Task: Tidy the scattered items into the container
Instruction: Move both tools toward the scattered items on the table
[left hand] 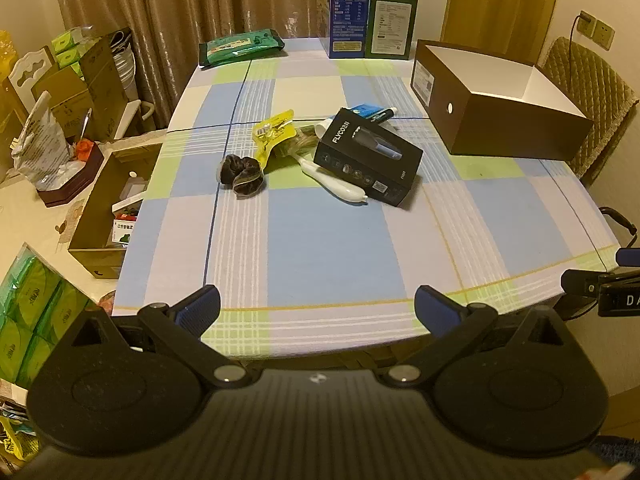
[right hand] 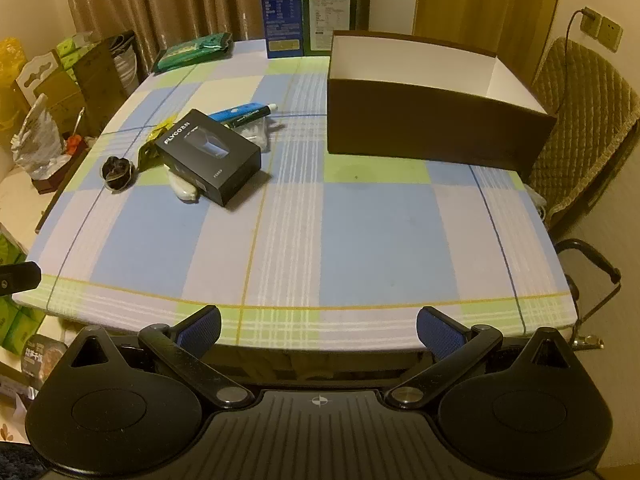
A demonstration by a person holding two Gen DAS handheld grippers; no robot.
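Observation:
A black FLYCO box (left hand: pixel 368 157) (right hand: pixel 214 156) lies mid-table on top of a white handled brush (left hand: pixel 334 181) (right hand: pixel 183 190). Beside it are a yellow packet (left hand: pixel 275 134), a dark hair scrunchie (left hand: pixel 242 174) (right hand: pixel 117 173) and a blue tube (left hand: pixel 376 113) (right hand: pixel 244 114). The open brown box with white inside (left hand: pixel 500 120) (right hand: pixel 424 120) stands at the right. My left gripper (left hand: pixel 318 312) is open and empty at the table's near edge. My right gripper (right hand: pixel 319 330) is open and empty, also at the near edge.
A green packet (left hand: pixel 242 46) (right hand: pixel 196 50) and two upright cartons, blue (left hand: pixel 348 12) (right hand: pixel 280 12) and green (left hand: pixel 392 24) (right hand: pixel 329 16), stand at the table's far edge. A quilted chair (right hand: pixel 584 128) is at the right. Cardboard boxes (left hand: pixel 108 216) and clutter fill the left.

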